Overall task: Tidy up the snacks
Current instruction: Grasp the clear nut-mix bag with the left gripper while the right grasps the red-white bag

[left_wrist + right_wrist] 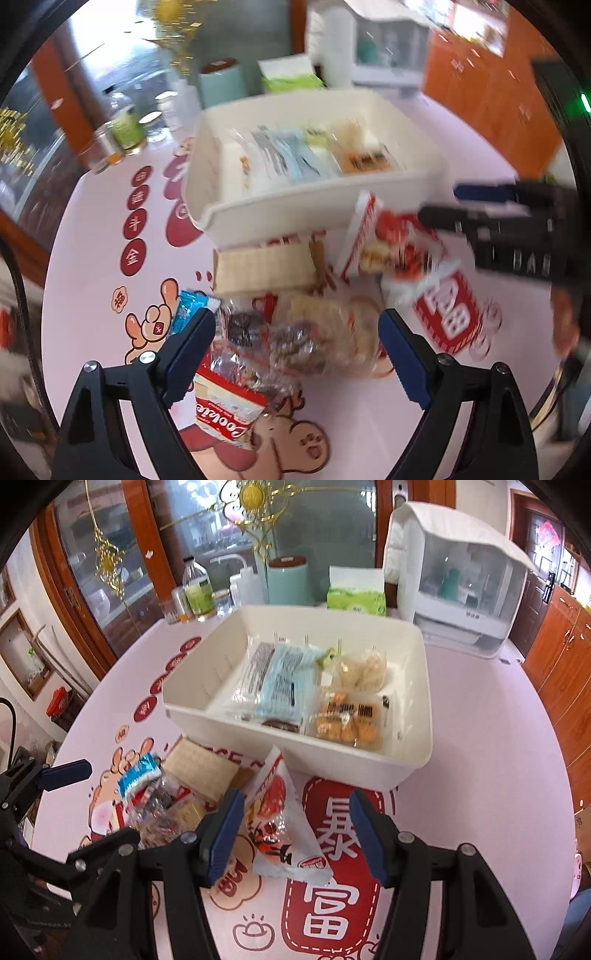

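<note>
My left tool (pixel 297 354) gapes wide over the crinkly clear cookie packs (pixel 295 339), gripping nothing. My right tool (pixel 295 834) is half open, straddling the glossy red-white packet (pixel 280 812), pads not pressing. Loose snacks are piled on the table (pixel 480 775) beside the white plastic bin (pixel 369 764), which probably collects them; several packs are already inside.

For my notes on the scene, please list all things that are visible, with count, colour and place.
bin: one, white, table centre, several snack packets inside
red-white packet: one, between the right gripper's open fingers
cookie packet: one, red-white, near table edge
wafer packet: one, beige, before the bin
blue wrapper: one, by the left finger
tissue pack: one, green, behind the bin
table: one, pink, printed cover
left gripper: one, black-blue, open over the pile
right gripper: one, black-blue, open
</note>
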The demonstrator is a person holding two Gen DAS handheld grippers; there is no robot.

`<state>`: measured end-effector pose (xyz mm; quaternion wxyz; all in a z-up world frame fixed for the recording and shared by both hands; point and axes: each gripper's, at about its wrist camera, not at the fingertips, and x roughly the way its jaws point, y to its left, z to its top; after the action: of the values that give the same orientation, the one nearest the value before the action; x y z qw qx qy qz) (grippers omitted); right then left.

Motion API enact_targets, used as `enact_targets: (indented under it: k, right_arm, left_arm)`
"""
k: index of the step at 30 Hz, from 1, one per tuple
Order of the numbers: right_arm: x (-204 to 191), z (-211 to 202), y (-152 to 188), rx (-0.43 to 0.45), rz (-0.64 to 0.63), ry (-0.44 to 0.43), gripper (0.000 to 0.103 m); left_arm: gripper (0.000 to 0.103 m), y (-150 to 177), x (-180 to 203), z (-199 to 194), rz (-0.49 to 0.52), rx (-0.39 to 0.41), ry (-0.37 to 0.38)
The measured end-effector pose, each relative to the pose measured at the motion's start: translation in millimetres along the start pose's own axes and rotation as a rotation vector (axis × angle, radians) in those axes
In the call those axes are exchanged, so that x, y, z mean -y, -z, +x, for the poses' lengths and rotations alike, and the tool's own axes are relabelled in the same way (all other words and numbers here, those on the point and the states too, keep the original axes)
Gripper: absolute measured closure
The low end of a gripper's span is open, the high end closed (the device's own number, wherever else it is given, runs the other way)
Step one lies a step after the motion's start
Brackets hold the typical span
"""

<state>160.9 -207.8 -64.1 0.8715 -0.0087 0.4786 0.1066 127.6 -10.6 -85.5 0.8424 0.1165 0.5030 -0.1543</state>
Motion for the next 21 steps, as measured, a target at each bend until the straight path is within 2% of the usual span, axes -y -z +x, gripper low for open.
enact_targets:
  k: [6,9,16,21]
  right_arm:
    - [1,18,5,-0.053,-0.009,-0.029,0.043]
    - [0,29,6,-0.084,-0.020,-0.049,0.043]
    - [-3,58,6,-0.153,-0.040,-0.068,0.043]
    - [-10,70,7,-0.182,-0.070,-0.095,0.043]
  left_arm:
    - [0.014,20,8,24,0.148,-0.090,0.035]
    - [0.014,25,10,36,0.190,-0.128,0.049]
    - [0.014,22,5,57,0.203,-0.148,0.043]
    - [0.023,18,-7,73,0.177,-0.186,0.076]
